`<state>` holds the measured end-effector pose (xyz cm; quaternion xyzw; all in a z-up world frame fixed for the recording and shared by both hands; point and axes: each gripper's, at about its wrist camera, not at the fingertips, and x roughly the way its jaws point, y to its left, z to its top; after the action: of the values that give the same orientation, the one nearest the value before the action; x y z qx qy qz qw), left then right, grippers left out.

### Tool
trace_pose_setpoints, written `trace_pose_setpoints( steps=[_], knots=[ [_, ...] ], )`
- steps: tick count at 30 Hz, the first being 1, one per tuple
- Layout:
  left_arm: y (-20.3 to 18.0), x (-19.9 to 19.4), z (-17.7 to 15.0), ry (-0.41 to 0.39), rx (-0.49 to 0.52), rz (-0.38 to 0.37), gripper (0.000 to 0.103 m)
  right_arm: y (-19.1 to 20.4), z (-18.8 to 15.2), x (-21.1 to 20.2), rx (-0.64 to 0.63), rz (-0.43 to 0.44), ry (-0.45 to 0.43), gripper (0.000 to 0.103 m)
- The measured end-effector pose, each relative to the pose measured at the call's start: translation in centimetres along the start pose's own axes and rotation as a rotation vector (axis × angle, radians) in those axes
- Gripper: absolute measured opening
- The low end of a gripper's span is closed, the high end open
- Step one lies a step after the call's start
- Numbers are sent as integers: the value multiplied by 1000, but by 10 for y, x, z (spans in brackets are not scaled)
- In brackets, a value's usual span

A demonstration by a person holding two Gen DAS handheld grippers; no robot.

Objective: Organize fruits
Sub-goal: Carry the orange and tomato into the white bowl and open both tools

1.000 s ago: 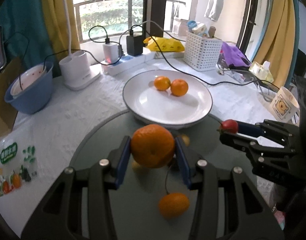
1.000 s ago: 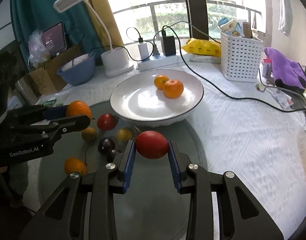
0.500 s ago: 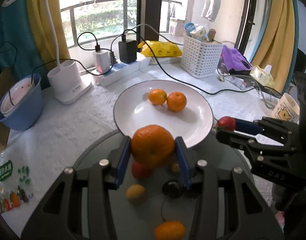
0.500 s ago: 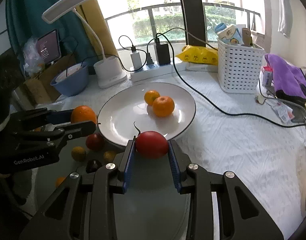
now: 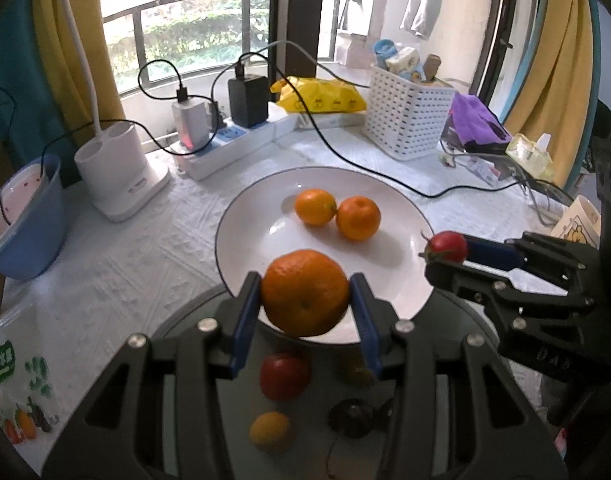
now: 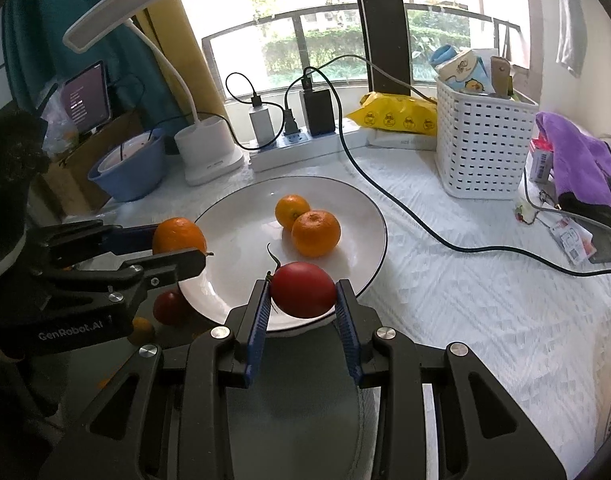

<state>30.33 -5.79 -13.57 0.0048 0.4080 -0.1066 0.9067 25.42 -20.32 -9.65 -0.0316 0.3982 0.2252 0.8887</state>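
Observation:
My left gripper [image 5: 305, 300] is shut on a large orange [image 5: 304, 292] and holds it above the near rim of the white plate [image 5: 257, 216]. My right gripper [image 6: 303, 298] is shut on a red tomato [image 6: 302, 295] over the plate's near edge [image 6: 233, 216]. Two oranges [image 5: 337, 213] lie in the middle of the plate. The right gripper with its tomato [image 5: 446, 246] also shows in the left wrist view. The left gripper with its orange [image 6: 179, 237] shows in the right wrist view. A red fruit [image 5: 284, 375], a yellow fruit [image 5: 270, 430] and a dark fruit [image 5: 352, 417] lie on the round glass mat below.
A white basket [image 5: 405, 120], power strip with chargers [image 5: 225, 140], lamp base [image 5: 119, 172] and blue bowl [image 5: 25, 220] stand behind the plate. A black cable [image 6: 425, 224] crosses the white cloth to the right. A mug [image 5: 581, 220] stands at far right.
Both grippers have moved forward with their fruit, from over the glass mat to over the plate's near rim. The loose fruits on the mat now lie below and behind the fingers.

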Motion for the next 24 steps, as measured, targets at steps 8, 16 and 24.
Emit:
trace_pose_setpoints(
  steps=[8, 16, 24],
  knots=[
    [4, -6, 0, -16, -17, -5, 49, 2, 1, 0, -2, -12, 0, 36],
    [5, -21, -3, -43, -23, -8, 49, 10, 0, -11, -19, -22, -9, 36],
    [10, -38, -13, -67, -36, -1, 49, 24, -6, -21, -35, -26, -14, 36]
  ],
)
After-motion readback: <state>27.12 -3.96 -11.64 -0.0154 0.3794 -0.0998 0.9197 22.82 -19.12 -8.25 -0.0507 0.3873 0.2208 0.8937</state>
